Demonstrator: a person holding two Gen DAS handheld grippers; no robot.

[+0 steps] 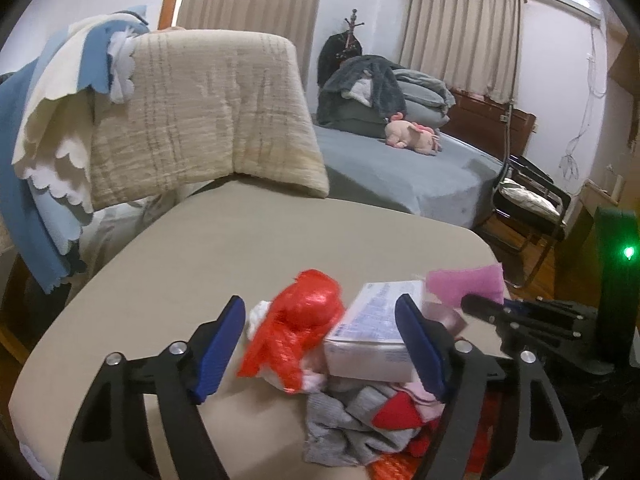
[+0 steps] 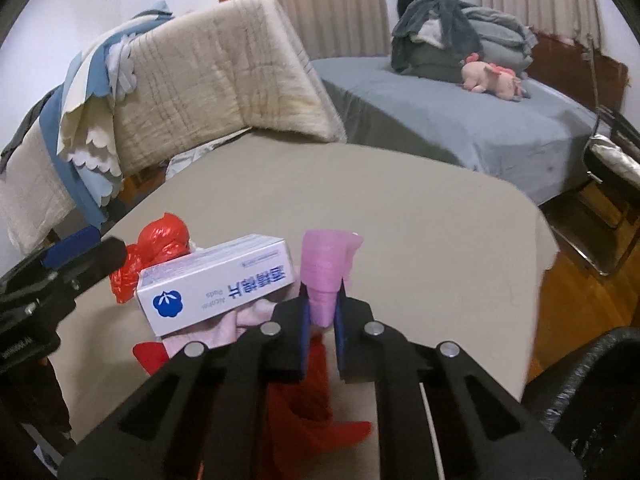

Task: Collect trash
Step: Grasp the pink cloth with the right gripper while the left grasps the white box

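A pile of trash lies on the beige table [image 1: 208,248]: a crumpled red plastic bag [image 1: 304,324], a white alcohol-pads box [image 1: 372,328] and grey, pink and red cloth scraps [image 1: 352,424]. My left gripper [image 1: 320,344] is open, its blue pads on either side of the red bag and box. My right gripper [image 2: 321,316] is shut on a pink crinkled paper piece [image 2: 326,272], held just right of the box [image 2: 216,284]. The red bag [image 2: 156,252] lies behind the box. The right gripper also shows in the left wrist view [image 1: 484,308].
A chair draped with beige and blue blankets [image 1: 192,112] stands behind the table. A grey bed [image 1: 400,164] with a pink plush toy [image 1: 412,136] is beyond. A black bin rim [image 2: 592,392] is at the table's right edge. A folding chair [image 1: 524,208] stands on the wooden floor.
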